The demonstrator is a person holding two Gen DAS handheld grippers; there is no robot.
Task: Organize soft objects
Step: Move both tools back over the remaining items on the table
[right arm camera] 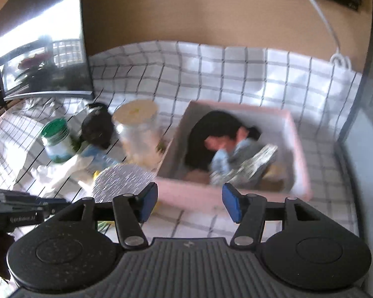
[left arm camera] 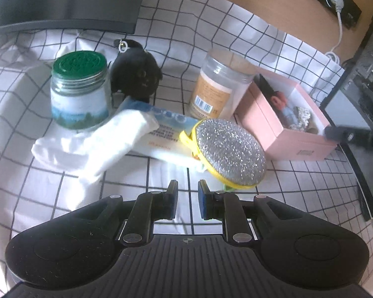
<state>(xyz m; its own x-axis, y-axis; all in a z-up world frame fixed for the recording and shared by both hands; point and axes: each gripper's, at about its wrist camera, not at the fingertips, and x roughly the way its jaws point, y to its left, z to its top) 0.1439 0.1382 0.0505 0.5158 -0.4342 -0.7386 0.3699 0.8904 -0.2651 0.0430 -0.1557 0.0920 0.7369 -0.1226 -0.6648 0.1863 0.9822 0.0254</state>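
Both empty: left hand-held gripper (left arm camera: pixel 187 198) jaws narrowly apart before silver scrub pad (left arm camera: pixel 230 152) mid-desk beside pink box (left arm camera: pixel 303 146), right hand-held gripper (right arm camera: pixel 190 202) gaping; pad looks light, squashy, so pinch its rim.

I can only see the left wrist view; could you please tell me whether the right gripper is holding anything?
Observer: No. The right gripper is open with nothing between its pads, just short of the near wall of the pink box.
Operator: Thank you. What fills the box?
Observer: A doll with black hair takes up the left half, and a silvery bundle lies to its right.
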